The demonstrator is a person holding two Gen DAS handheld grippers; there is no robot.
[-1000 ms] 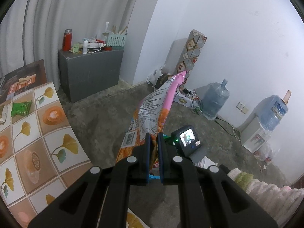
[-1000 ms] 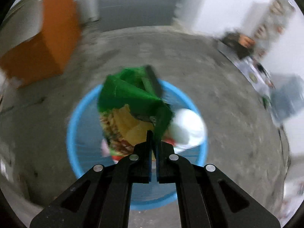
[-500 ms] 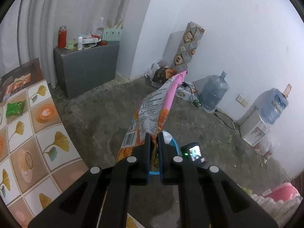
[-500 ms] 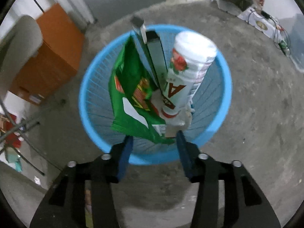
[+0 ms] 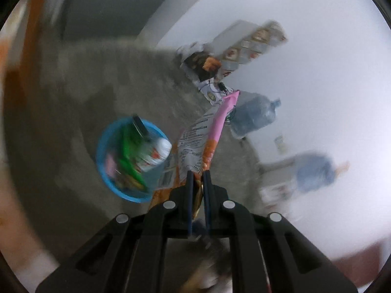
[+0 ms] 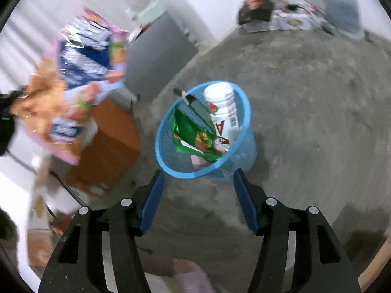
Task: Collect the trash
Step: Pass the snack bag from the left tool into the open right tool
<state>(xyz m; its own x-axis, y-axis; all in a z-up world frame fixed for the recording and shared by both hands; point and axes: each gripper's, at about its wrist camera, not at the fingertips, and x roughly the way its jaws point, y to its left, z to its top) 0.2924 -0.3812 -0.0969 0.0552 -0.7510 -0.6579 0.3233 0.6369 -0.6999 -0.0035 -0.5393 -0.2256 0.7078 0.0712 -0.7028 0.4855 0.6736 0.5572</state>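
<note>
One crinkly pink-and-orange snack bag is heading for the round blue mesh basket at frame centre.
Left gripper is pinching it shut — right gripper is gaping empty; next, release over the rim.

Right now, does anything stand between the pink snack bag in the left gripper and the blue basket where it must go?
Nothing visible does. The left gripper holds the pink snack bag in the air beside the blue basket, with only bare floor between. The basket is already crowded by a green bag and a white bottle.
</note>
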